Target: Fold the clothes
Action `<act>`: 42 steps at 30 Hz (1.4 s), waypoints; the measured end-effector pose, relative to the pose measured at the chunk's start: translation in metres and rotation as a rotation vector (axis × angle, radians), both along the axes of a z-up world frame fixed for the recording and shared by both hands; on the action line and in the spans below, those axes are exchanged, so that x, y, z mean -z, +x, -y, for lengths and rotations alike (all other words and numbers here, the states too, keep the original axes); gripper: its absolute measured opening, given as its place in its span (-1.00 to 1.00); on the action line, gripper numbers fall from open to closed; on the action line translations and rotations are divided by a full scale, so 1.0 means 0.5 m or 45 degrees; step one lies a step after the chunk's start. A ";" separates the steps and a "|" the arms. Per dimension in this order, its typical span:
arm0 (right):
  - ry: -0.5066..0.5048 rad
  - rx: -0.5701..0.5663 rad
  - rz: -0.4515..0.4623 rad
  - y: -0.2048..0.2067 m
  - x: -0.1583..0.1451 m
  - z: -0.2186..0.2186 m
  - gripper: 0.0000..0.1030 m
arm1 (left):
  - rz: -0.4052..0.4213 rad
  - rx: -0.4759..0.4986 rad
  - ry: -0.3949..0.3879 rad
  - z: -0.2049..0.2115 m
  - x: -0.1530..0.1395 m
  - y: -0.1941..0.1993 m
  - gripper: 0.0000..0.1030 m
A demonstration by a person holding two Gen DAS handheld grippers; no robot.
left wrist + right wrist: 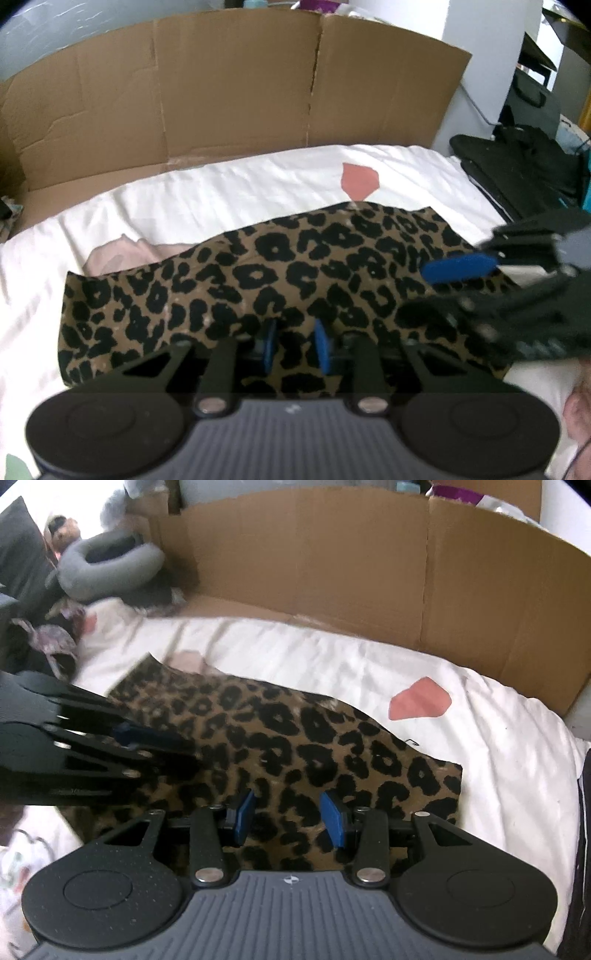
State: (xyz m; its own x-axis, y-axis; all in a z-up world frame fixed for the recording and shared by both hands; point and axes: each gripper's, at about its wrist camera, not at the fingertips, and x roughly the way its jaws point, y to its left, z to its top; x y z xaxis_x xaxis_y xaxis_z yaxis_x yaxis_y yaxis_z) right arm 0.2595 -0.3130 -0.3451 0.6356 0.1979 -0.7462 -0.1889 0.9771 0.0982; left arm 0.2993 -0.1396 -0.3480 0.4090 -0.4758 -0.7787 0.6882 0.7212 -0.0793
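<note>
Leopard-print garment (295, 746) flat on bedsheet (498, 738) beneath both unclosed grippers (left (295, 345) narrower, right (291, 818)).

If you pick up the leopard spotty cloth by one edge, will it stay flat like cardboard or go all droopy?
Probably droopy. The leopard-print garment lies in soft waves on the white bedsheet, following its bumps, so it looks thin and floppy. It seems light too, since it barely dents the sheet. It likely won't slide much: fabric resting on fabric tends to cling.
</note>
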 end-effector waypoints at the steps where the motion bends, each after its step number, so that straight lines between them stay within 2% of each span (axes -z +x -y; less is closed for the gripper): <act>1: 0.024 -0.038 0.006 -0.011 -0.006 -0.004 -0.09 | -0.015 -0.014 -0.004 0.001 0.000 0.003 -0.52; 4: -0.001 -0.134 0.040 -0.053 -0.017 -0.022 -0.09 | -0.030 -0.027 0.003 0.005 -0.001 0.007 -0.52; 7: -0.003 -0.156 0.018 -0.076 -0.008 -0.025 -0.09 | -0.037 -0.030 0.005 0.005 -0.001 0.010 -0.54; 12: -0.031 -0.085 -0.022 -0.092 0.016 -0.001 -0.09 | -0.046 -0.025 0.006 0.006 0.003 0.017 -0.57; 18: -0.066 -0.040 -0.024 -0.118 0.020 0.030 -0.09 | -0.054 -0.028 0.006 0.007 0.005 0.022 -0.62; 23: -0.116 0.027 -0.025 -0.133 0.021 0.062 -0.09 | -0.057 -0.040 0.013 0.005 0.005 0.028 -0.75; 27: -0.102 0.097 -0.051 -0.139 0.022 0.087 -0.09 | -0.054 -0.046 0.018 0.004 0.001 0.027 -0.75; 30: -0.070 0.135 -0.067 -0.143 0.032 0.098 -0.09 | -0.030 -0.054 0.031 0.003 -0.011 0.020 -0.67; 32: -0.082 0.133 -0.067 -0.142 0.035 0.092 -0.09 | -0.028 -0.065 0.029 0.000 -0.022 0.011 -0.41; 33: -0.085 0.133 -0.066 -0.142 0.037 0.091 -0.09 | -0.029 -0.071 0.027 -0.001 -0.027 0.006 -0.38; 42: -0.058 0.143 -0.050 -0.147 0.044 0.094 -0.08 | -0.085 -0.020 -0.002 0.011 -0.045 -0.067 -0.34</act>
State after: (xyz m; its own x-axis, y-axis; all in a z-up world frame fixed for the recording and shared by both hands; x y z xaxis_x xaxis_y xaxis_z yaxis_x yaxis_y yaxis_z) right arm 0.1862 -0.3600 -0.3673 0.6222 0.0925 -0.7774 -0.0751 0.9955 0.0584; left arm 0.2658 -0.1451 -0.3255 0.3635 -0.4709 -0.8038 0.6700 0.7316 -0.1256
